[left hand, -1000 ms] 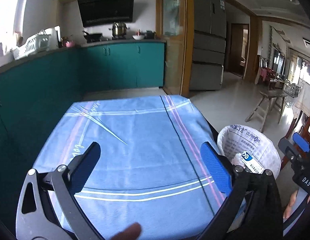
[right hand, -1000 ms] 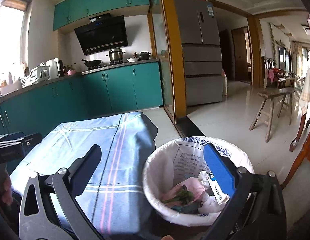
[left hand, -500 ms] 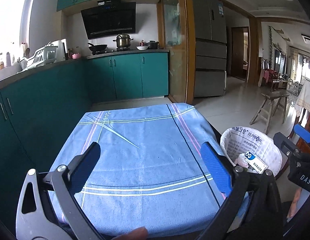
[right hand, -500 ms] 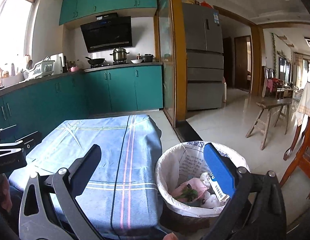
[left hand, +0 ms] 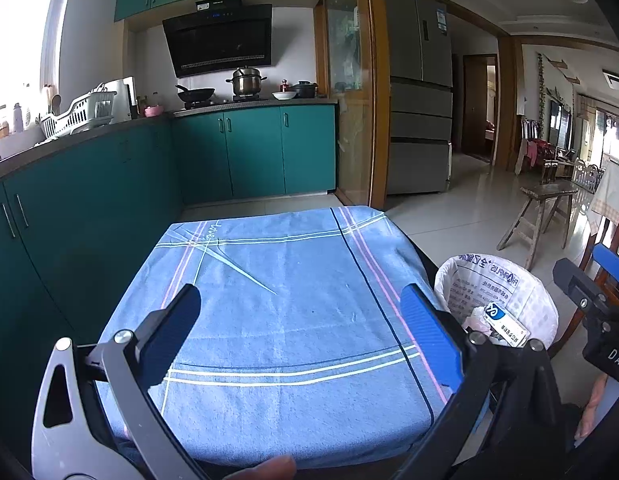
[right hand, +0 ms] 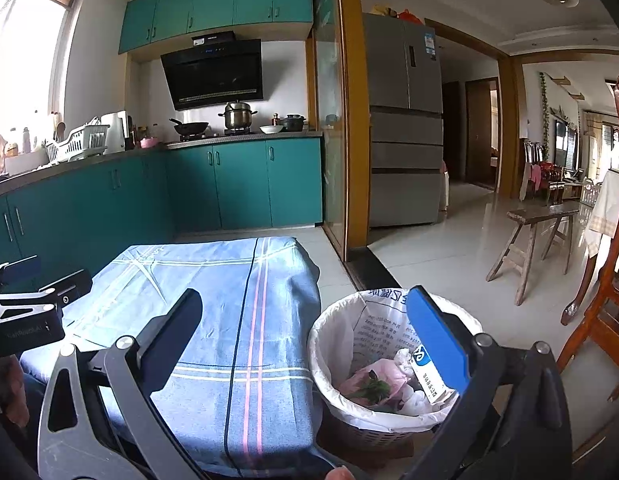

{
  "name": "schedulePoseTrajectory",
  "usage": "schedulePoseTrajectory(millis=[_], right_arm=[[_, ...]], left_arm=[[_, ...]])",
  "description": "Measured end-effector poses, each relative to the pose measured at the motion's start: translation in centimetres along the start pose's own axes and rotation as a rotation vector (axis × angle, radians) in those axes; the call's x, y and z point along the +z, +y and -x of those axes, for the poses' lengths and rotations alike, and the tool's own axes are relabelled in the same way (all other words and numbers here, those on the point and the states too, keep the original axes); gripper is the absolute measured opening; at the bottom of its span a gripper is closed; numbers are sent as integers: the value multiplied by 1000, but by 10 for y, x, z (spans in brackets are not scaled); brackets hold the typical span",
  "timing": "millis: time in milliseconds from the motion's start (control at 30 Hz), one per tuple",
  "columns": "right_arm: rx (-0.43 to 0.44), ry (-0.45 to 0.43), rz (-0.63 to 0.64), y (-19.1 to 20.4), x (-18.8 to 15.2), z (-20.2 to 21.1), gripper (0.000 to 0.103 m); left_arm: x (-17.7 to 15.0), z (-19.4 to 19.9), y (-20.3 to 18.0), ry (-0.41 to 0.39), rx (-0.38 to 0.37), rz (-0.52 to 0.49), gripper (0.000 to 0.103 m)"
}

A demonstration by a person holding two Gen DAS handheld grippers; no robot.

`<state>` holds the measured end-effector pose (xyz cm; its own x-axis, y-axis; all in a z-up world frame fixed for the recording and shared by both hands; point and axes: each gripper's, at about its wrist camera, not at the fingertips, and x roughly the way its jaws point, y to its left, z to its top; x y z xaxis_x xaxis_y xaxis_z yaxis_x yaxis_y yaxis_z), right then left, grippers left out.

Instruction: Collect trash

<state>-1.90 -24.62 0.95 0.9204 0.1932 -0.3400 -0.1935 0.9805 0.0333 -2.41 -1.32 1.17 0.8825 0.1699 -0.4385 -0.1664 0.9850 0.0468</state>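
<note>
A small table under a blue striped cloth (left hand: 293,320) (right hand: 213,320) fills the foreground of both views, and nothing lies on the cloth. To its right on the floor stands a bin lined with a white printed bag (left hand: 505,284) (right hand: 341,360). Inside lie a pink bag with green scraps (right hand: 373,384), white crumpled paper and a white-and-blue carton (right hand: 427,376) (left hand: 505,324). My left gripper (left hand: 301,312) is open above the cloth's near half, holding nothing. My right gripper (right hand: 305,312) is open too, empty, straddling the table's right edge and the bin. Each gripper shows at the edge of the other's view.
Teal cabinets (left hand: 249,148) run along the left and back walls, with a stove, pots and a dish rack on top. A grey fridge (right hand: 405,128) stands beyond a wooden door frame. A wooden bench (right hand: 537,236) and a chair (right hand: 605,312) stand to the right on pale tiles.
Both grippers have drawn back and risen, so the table and the bin look smaller and lower. Both stay open and empty throughout.
</note>
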Motion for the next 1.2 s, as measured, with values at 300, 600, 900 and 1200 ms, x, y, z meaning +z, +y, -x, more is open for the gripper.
schedulePoseTrajectory(millis=[300, 600, 900, 1200], right_arm=[[-24, -24, 21, 6, 4, 12, 100], [-34, -39, 25, 8, 5, 24, 100], [-29, -47, 31, 14, 5, 31, 100], [-29, -35, 38, 15, 5, 29, 100]], left_arm=[[0, 10, -2, -7, 1, -10, 100], [0, 20, -1, -20, -1, -5, 100], [0, 23, 3, -23, 7, -1, 100], [0, 20, 2, -14, 2, -2, 100]])
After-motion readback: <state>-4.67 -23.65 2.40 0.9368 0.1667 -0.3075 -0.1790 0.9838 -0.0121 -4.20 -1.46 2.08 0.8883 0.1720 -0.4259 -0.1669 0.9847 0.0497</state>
